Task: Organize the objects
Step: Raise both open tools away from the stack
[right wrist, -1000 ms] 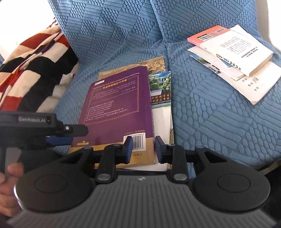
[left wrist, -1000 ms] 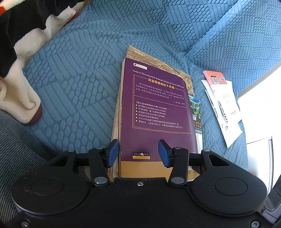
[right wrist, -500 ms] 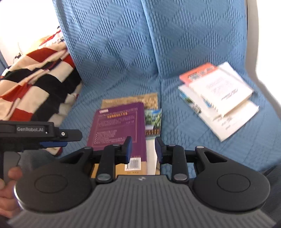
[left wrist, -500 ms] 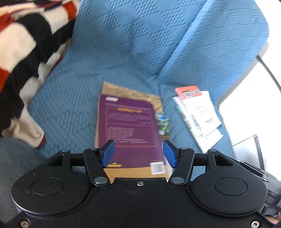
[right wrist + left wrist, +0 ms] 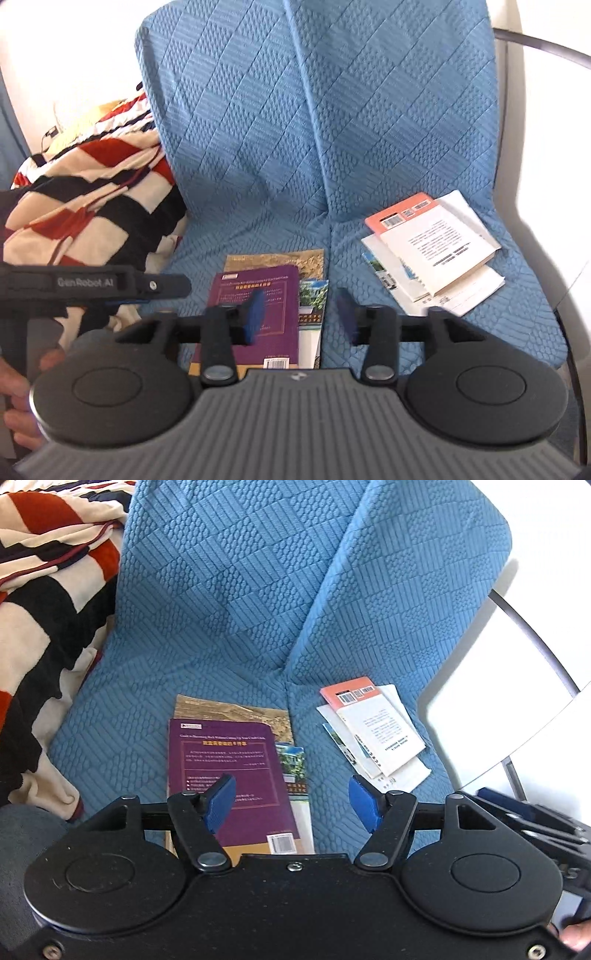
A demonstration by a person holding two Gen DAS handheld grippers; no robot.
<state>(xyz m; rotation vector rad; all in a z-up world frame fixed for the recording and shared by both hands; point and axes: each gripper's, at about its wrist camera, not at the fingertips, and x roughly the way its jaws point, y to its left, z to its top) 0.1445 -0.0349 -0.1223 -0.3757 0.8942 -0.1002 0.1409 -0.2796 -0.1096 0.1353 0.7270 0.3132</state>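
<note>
A purple book (image 5: 236, 771) (image 5: 266, 306) lies on top of a stack on the left seat of a blue sofa (image 5: 258, 590) (image 5: 295, 129). Under it show a brown-covered book (image 5: 255, 712) (image 5: 295, 258) and a booklet with a building photo (image 5: 293, 760) (image 5: 313, 295). On the right seat lies a second pile, topped by a white book with an orange band (image 5: 373, 723) (image 5: 432, 240). My left gripper (image 5: 291, 805) hangs well above the purple book, its jaws opening, nothing between them. My right gripper (image 5: 301, 314) is also raised, jaws opening and empty.
A red, black and cream striped blanket (image 5: 44, 602) (image 5: 92, 206) is heaped at the sofa's left end. A white surface with a dark rail (image 5: 517, 664) borders the right side. The left tool's body (image 5: 92, 284) and a hand (image 5: 18, 387) show in the right wrist view.
Both grippers have risen away from the purple book's near edge and their jaws have widened. The stack stays on the seat; more of the sofa back and the second pile has come into view.
</note>
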